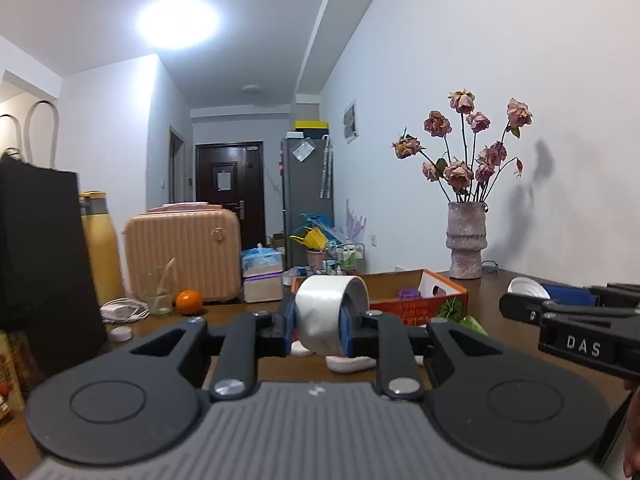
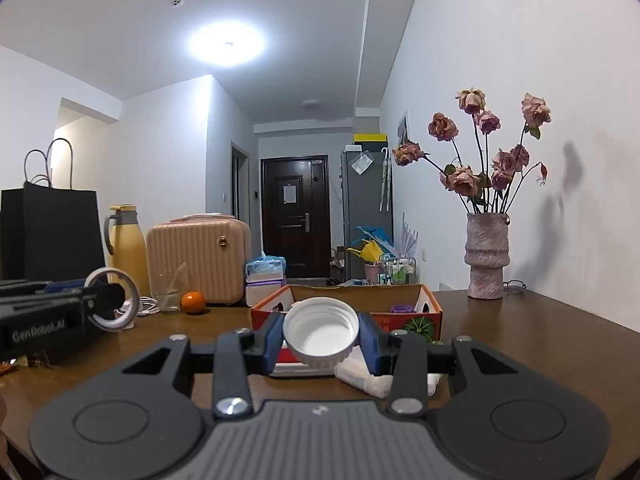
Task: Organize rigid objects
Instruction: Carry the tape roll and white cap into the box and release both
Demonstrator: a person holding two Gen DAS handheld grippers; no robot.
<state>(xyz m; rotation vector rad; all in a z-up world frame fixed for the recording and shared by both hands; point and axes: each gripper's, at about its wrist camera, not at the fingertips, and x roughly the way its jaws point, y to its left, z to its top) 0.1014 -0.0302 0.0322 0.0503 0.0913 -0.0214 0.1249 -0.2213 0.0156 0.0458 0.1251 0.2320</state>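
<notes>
While clamped: left jaws round tape roll [image 1: 326, 312], right round cap [image 2: 321, 330].

dark wooden table [image 2: 520, 332] under cardboard box [image 2: 430, 308], vase [image 2: 486, 264], orange [image 2: 193, 302] (near a glass [image 2: 167, 298])

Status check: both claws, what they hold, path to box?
Left claw shut on tape roll. Right claw shut on white cap. Cardboard box ahead, open, unobstructed.
</notes>
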